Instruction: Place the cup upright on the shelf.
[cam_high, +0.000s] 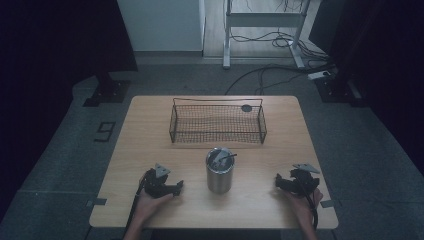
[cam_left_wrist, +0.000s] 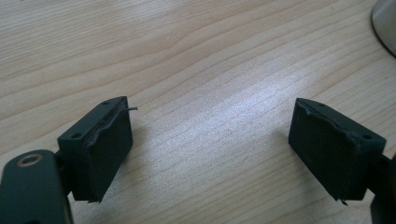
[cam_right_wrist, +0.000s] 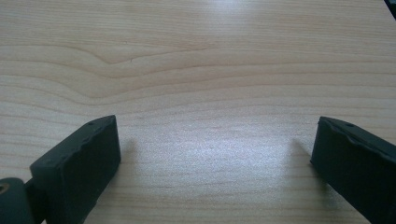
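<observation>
— So, starting at the left, how is that hand placed?

— Down at the near edge of the wooden table (cam_high: 150, 125), the person's left hand (cam_high: 150, 201) comes up from the bottom, wrapped around the left gripper (cam_high: 176, 188). It sits low over the wood, its nose turned toward the middle of the table, a grey three-cornered plate on top. In the left gripper view its two black jaws stand well apart with bare wood grain between them, holding nothing.

— Anything near it?

— Just to its right stands a metal cup (cam_high: 219, 170), upright at the table's centre, near the front half. A dark thin thing leans inside it, against the rim; what it is I cannot tell. A curved silver edge at the top right corner of the left gripper view is that cup (cam_left_wrist: 385, 23), close to the gripper but not touching.

— And behind the cup?

— A wire basket (cam_high: 218, 123), long and low, sits across the far half of the table, apart from the cup. A small dark round spot shows at its far right corner.

— Then the right side?

— The right hand (cam_high: 302, 202) mirrors the left, holding the right gripper (cam_high: 278, 183) low over the table near the front right edge, nose pointing inward toward the cup, cable trailing back along the wrist. Its jaws are spread wide too, only plain wood between them in the right gripper view.
</observation>
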